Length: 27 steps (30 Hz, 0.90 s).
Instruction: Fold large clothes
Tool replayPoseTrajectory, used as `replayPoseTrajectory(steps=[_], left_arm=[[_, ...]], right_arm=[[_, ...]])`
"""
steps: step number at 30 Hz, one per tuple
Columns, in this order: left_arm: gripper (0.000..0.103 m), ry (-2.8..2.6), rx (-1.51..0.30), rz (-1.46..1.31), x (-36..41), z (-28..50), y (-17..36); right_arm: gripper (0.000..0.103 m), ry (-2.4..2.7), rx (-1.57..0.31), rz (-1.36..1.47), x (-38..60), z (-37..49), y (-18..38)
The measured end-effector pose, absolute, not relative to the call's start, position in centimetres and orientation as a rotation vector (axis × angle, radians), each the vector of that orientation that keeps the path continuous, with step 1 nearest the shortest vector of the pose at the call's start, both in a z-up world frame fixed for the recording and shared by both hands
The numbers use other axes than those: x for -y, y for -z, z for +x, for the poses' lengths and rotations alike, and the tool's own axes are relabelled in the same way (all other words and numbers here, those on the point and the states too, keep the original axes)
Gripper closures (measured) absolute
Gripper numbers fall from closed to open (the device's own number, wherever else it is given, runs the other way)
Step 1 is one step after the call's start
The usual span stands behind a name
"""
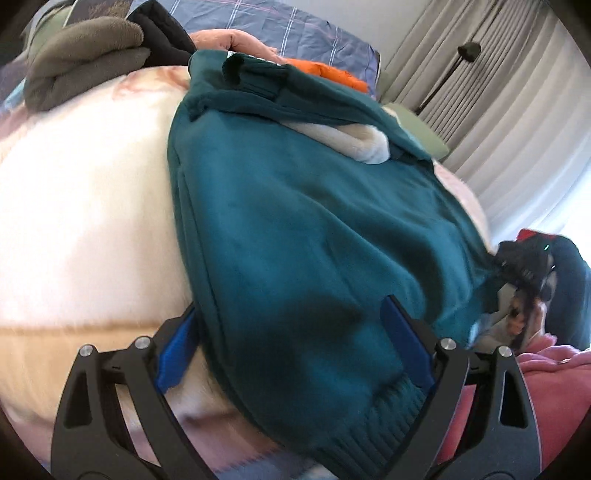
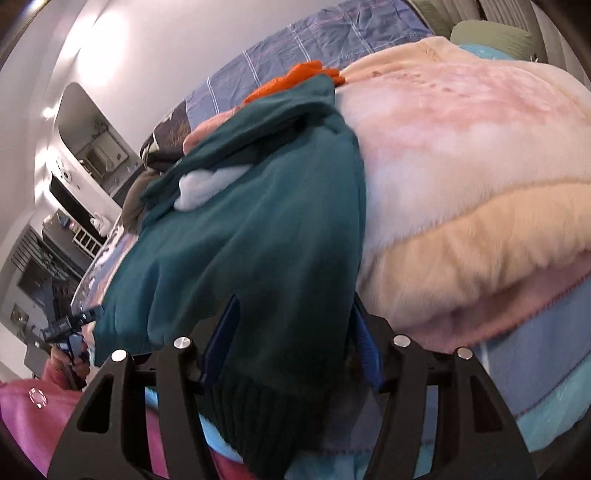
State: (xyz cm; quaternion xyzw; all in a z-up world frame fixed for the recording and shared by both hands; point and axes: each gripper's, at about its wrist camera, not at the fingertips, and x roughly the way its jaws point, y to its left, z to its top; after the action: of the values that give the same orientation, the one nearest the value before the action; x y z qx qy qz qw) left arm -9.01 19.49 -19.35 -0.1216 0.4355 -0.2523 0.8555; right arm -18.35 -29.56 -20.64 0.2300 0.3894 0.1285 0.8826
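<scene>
A large teal sweater with a white fleece lining at its collar lies on a pale fluffy blanket on the bed. My left gripper has its jaws wide apart around the sweater's ribbed hem corner, with cloth between the blue pads. My right gripper likewise straddles the other ribbed hem corner of the sweater, jaws spread with fabric between them. Each gripper shows small in the other's view: the right gripper at the far hem, the left gripper at lower left.
A pile of clothes sits at the bed's head: an olive fleece, a black garment, an orange piece. A blue checked duvet lies behind. Curtains and a floor lamp stand beyond. Pink clothing is near me.
</scene>
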Motion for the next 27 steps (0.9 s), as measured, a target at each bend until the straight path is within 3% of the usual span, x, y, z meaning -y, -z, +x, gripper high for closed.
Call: replayPoseTrajectory(steps=[2,3,5,6,7,9,14,16,17,20,22,23,24,25,27], left_arm=[[0.013,0.515,-0.921,-0.277,-19.4,-9.6,19.0],[0.02,0.506,-0.922,-0.275,-19.3,-9.8,18.8],[0.041,0.461,-0.928,-0.268,-19.5,-10.1,18.6],[0.06,0.444,-0.933,-0.269,-19.8,-10.1,18.6],[0.072,0.435,-0.936,-0.295,-20.2,-10.0,18.5],[0.077,0.449,-0.932,-0.363,-21.0,-9.6,18.3],[0.073,0.452,-0.9,-0.256,-19.9,-10.0,16.9],[0.057,0.438,-0.939,-0.255,-20.2,-10.0,18.0],[0.056,0.439,-0.954,-0.265,-20.4,-10.0,18.6],[0.051,0.454,-0.937,-0.3,-20.8,-10.7,19.3],[0.041,0.464,-0.939,-0.281,-20.5,-11.3,19.2],[0.038,0.471,-0.943,-0.267,-20.2,-11.5,19.1],[0.038,0.475,-0.942,-0.232,-19.7,-11.8,18.9],[0.044,0.467,-0.93,-0.214,-19.4,-12.1,18.7],[0.074,0.48,-0.913,-0.232,-19.0,-12.1,18.1]], right_arm=[[0.049,-0.277,-0.836,0.5,29.5,-18.4,20.8],[0.055,-0.269,-0.839,0.49,29.4,-18.6,20.7],[0.068,-0.25,-0.827,0.478,29.3,-18.5,20.2],[0.072,-0.251,-0.817,0.485,29.3,-18.4,19.9],[0.074,-0.255,-0.807,0.493,29.4,-18.3,19.6],[0.075,-0.26,-0.777,0.487,29.2,-18.3,18.6],[0.069,-0.269,-0.788,0.427,28.3,-18.1,17.1],[0.062,-0.268,-0.811,0.432,28.4,-18.0,17.9],[0.056,-0.275,-0.834,0.464,28.6,-17.8,18.8],[0.052,-0.281,-0.888,0.524,28.7,-17.7,20.8],[0.054,-0.287,-0.884,0.542,28.8,-18.0,20.9],[0.067,-0.279,-0.866,0.553,29.0,-18.2,20.6],[0.074,-0.266,-0.836,0.579,29.4,-18.5,20.1],[0.075,-0.276,-0.812,0.619,29.7,-18.6,19.8],[0.078,-0.325,-0.723,0.708,30.2,-18.7,18.2]])
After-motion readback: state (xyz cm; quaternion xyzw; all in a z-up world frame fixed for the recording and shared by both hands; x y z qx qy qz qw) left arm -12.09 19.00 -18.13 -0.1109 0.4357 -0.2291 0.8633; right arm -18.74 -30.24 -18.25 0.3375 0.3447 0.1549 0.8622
